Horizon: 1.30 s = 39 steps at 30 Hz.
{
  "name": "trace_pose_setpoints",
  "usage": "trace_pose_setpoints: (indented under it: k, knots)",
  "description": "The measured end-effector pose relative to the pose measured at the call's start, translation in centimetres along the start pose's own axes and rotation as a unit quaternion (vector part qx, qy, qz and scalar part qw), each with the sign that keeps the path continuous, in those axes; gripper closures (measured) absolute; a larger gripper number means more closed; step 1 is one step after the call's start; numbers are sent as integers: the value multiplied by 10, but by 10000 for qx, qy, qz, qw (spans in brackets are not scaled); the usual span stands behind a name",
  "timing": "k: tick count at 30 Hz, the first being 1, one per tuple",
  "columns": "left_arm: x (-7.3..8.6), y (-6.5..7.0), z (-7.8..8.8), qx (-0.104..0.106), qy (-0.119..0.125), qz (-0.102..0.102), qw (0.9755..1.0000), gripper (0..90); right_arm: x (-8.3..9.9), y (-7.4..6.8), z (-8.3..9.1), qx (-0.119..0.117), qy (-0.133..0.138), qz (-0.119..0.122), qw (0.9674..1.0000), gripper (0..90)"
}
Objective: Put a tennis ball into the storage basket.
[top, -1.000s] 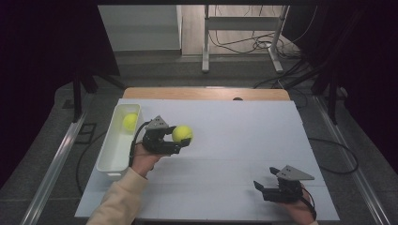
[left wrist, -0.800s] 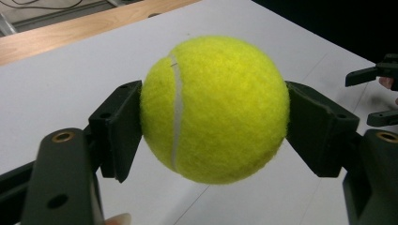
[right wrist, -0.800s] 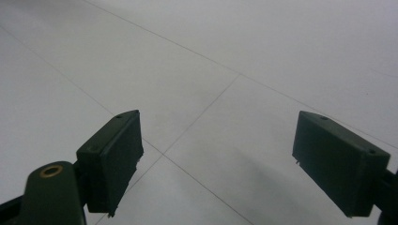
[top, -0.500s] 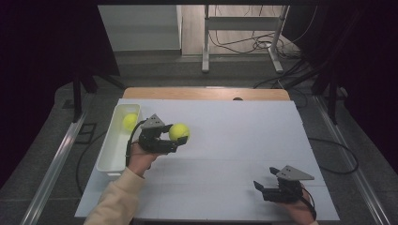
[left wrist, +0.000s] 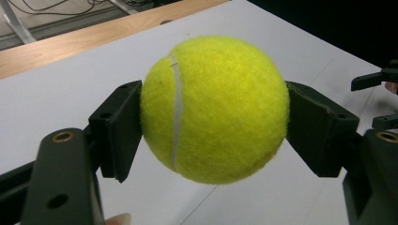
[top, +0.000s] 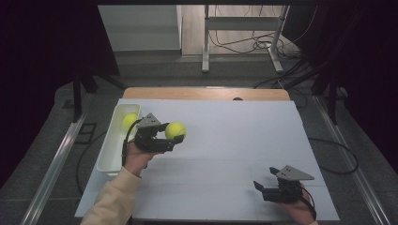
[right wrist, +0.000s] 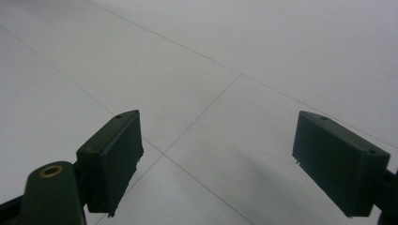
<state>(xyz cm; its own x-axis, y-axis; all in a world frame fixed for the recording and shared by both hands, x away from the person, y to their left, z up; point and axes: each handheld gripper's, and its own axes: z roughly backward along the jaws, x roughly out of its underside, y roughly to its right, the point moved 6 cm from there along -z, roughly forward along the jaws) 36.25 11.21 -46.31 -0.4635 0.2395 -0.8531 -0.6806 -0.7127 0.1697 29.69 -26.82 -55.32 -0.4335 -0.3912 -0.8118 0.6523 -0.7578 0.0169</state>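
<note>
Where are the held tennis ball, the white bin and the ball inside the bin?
Held tennis ball [left wrist: 216,110], left gripper view: on its fuzzy front, right of the seam.
White bin [top: 107,154], high view: on its near inside floor.
Ball in the bin [top: 130,120], high view: on its visible top.

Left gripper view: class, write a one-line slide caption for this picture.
A yellow tennis ball clamped between the left gripper's two black fingers above the white table.

High view above the near edge facing forward and down, gripper views close along their jaws, all sharing the white table [top: 234,140].
</note>
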Motion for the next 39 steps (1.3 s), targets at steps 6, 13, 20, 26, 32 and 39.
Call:
trace_pose_setpoints:
  k: [6,13,20,26,32,39]
  knots:
    - [-1,-3,5,-46,37,16,10000,255,0,0,0,3,-2,1,10000,166]
    - [-2,-7,11,-104,85,39,9999,255,0,0,0,5,1,1,10000,166]
    - [-1,-14,21,-209,132,81,9997,255,0,0,0,5,1,-2,10000,166]
    - [-1,-17,27,-263,163,103,9995,255,0,0,0,10,1,-17,10000,166]
    - [-2,-21,33,-321,196,121,9992,255,0,0,0,14,0,-17,10000,166]
    - [-2,-25,38,-387,227,164,9989,255,0,0,0,13,-1,-18,10000,166]
